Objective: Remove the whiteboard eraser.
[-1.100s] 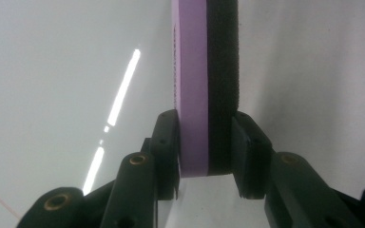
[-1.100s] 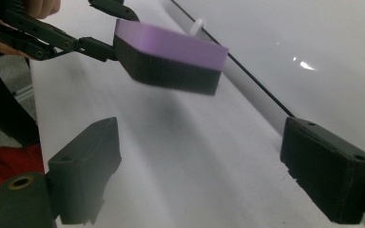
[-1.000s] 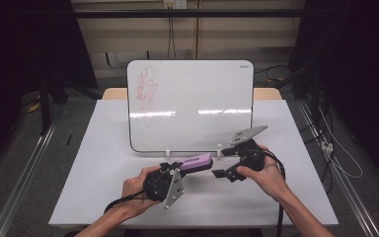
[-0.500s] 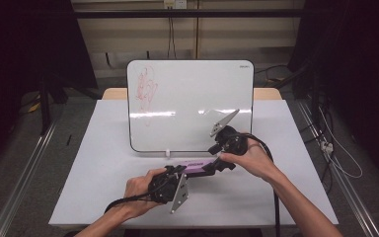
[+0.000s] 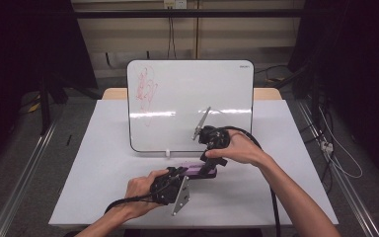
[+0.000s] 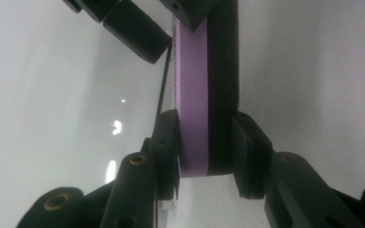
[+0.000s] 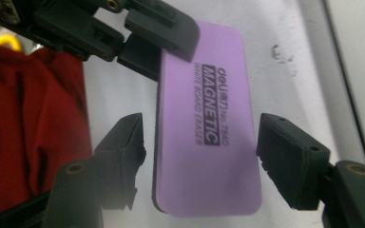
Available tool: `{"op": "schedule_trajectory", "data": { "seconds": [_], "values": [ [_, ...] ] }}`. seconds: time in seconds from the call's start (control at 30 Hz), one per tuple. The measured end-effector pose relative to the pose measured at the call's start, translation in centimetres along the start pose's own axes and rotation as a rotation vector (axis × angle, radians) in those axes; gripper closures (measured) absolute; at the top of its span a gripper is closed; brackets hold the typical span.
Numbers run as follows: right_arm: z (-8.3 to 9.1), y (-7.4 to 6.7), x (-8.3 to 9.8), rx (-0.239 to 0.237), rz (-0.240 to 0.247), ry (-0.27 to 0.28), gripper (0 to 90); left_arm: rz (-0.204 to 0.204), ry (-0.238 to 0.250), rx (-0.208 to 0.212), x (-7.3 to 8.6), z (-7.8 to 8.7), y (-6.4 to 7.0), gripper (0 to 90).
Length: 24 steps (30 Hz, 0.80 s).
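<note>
A: The left tongs [image 5: 177, 174] are clenched on the purple whiteboard eraser [image 5: 201, 171], one pad on the purple back and one on the black felt, holding it by its near end just in front of the whiteboard [image 5: 190, 106].

B: And the right tongs [image 7: 197, 142]?

A: Their jaws have just been closing with the eraser's far end between them. In the right gripper view both pads stand a little clear of its long edges, so they are released, not gripping yet.

B: Where does the eraser sit against the board?

A: Low, in front of the board's bottom edge and a little right of its middle, over the white table [image 5: 94, 177]. I can't tell whether it rests on the table.

B: So how far along is the work?

A: By my reading it's a handover, left to right, and only half made: the right side has to finish its grip, then the left has to let go. The red scribble [image 5: 145, 94] in the board's upper left corner looks untouched, so the wiping is all still ahead.
</note>
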State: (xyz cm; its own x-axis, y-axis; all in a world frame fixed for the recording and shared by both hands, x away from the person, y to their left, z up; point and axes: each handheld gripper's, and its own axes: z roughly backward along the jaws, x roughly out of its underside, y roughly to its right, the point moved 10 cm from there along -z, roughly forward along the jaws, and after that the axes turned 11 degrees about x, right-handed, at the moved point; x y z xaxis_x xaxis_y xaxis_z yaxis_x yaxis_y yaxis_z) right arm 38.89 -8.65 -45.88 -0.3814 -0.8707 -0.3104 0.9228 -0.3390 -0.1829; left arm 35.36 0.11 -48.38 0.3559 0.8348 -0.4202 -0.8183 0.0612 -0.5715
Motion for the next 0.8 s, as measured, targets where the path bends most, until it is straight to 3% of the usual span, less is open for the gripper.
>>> {"op": "schedule_trajectory", "data": {
  "seconds": [0.07,0.1,0.13,0.6,0.63,0.8],
  "values": [
    [-0.3,0.0,-0.1,-0.013,0.020,-0.029,34.3,0.012,0.012,0.006,-0.1,-0.1,0.3,65.9],
    [-0.4,0.1,-0.2,-0.010,0.025,-0.043,35.6,0.036,0.044,-0.001,-0.3,-0.3,0.4,65.9],
    [-0.5,0.1,-0.1,-0.005,0.027,-0.057,36.3,0.011,0.023,0.004,-0.2,-0.2,0.3,65.9],
    [-1.8,0.2,-0.3,-0.020,0.110,-0.166,37.3,-0.014,0.009,0.010,-0.1,-0.3,0.4,66.0],
    [-1.8,0.2,-0.3,-0.020,0.118,-0.168,37.3,0.005,0.025,0.011,-0.2,-0.4,0.7,66.0],
    [-2.1,0.0,0.0,-0.038,0.145,-0.210,36.6,-0.034,0.014,0.009,-0.4,-0.5,0.8,66.0]
  ]
}}
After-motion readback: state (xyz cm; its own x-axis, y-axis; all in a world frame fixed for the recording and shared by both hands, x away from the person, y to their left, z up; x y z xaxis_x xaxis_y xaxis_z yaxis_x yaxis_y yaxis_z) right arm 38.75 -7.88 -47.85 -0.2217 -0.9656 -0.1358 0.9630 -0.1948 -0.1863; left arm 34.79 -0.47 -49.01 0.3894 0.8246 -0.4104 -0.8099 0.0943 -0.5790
